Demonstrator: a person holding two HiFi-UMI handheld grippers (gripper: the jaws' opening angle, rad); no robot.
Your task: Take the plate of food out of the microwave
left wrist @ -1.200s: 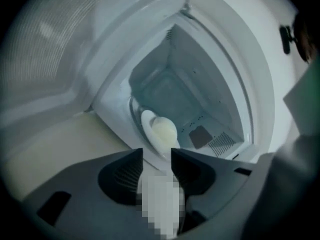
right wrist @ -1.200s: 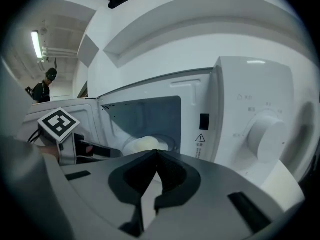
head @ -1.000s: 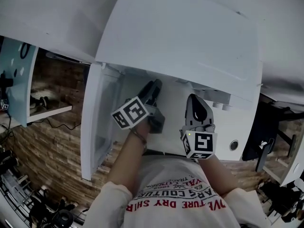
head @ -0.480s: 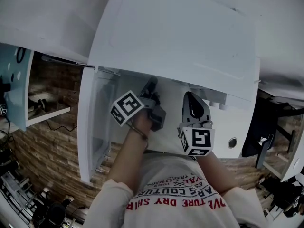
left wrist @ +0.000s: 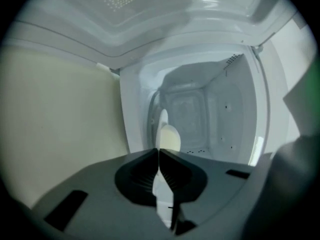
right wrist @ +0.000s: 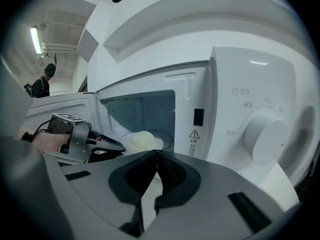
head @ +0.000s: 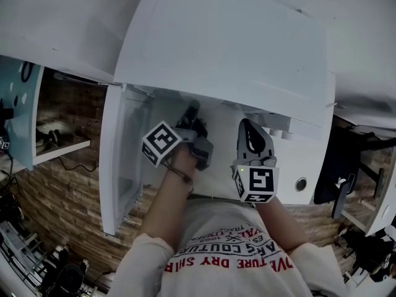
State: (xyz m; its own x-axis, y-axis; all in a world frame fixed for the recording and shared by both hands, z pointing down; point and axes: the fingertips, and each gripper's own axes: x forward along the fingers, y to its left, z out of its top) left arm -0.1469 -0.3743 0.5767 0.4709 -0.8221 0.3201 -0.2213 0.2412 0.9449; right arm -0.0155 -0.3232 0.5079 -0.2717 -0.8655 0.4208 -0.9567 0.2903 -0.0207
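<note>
The white microwave stands with its door swung open to the left. Inside, a white plate carries a pale yellow mound of food. My left gripper reaches into the cavity, turned on its side. In the left gripper view its jaws are shut on the plate's rim, seen edge-on, with the food just beyond. My right gripper hovers outside, in front of the control panel. Its jaws are shut with nothing between them.
A round dial sits on the panel right of the cavity, above a small button. A white overhang runs above the microwave. A brick wall and shelf lie to the left. A person stands far back.
The left gripper has pushed slightly deeper into the microwave cavity. The right gripper has hardly moved.
</note>
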